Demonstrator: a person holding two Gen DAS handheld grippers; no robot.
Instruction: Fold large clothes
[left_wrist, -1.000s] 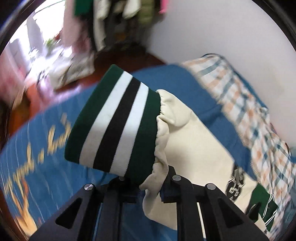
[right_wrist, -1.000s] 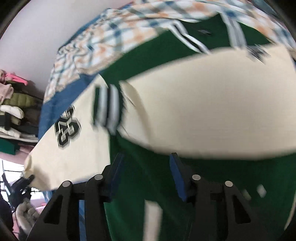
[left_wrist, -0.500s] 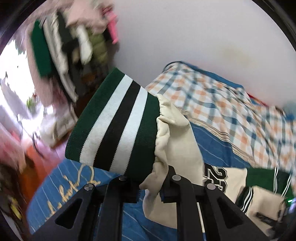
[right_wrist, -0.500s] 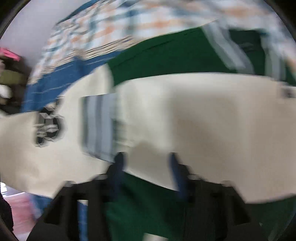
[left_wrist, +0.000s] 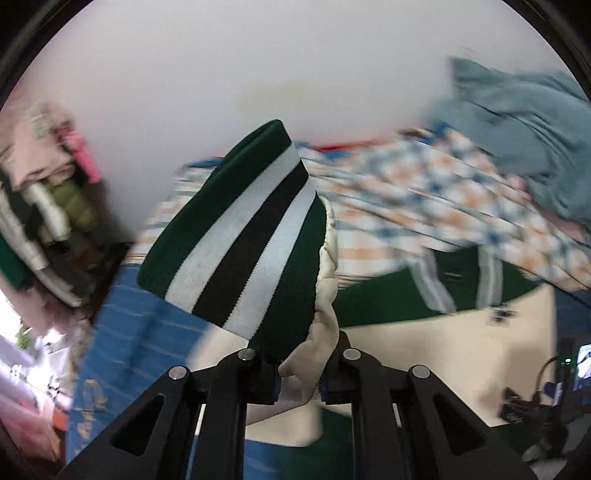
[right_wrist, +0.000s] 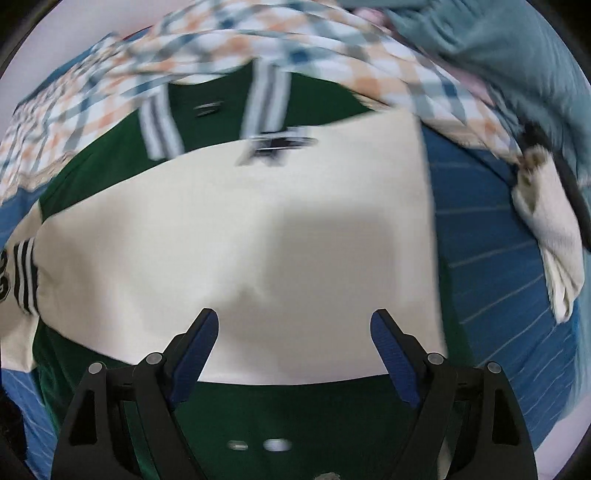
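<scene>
A green and cream varsity jacket (right_wrist: 295, 413) lies on the bed. My left gripper (left_wrist: 298, 373) is shut on a cream sleeve (left_wrist: 325, 306) just behind its green, white and black striped cuff (left_wrist: 236, 236), which stands up above the jaws. The jacket's green body (left_wrist: 388, 299) shows beyond the cuff. My right gripper (right_wrist: 294, 332) points down over the other cream sleeve (right_wrist: 240, 240), which lies folded across the jacket. Its jaws are opening, the blue pads are wide apart and press on nothing. A second striped cuff (right_wrist: 24, 280) lies at the far left.
A plaid blanket (right_wrist: 110, 74) is bunched behind the jacket, with a grey-blue pillow (left_wrist: 524, 122) past it. Blue striped sheet (right_wrist: 491, 258) lies to the right, with a white cloth (right_wrist: 550, 236) on it. Stacked clothes (left_wrist: 44, 206) stand at the left by the white wall.
My left gripper has swung across the bed with the cuff, from over the blue sheet to facing the wall and plaid blanket. The right jaws have spread wide over the cream sleeve.
</scene>
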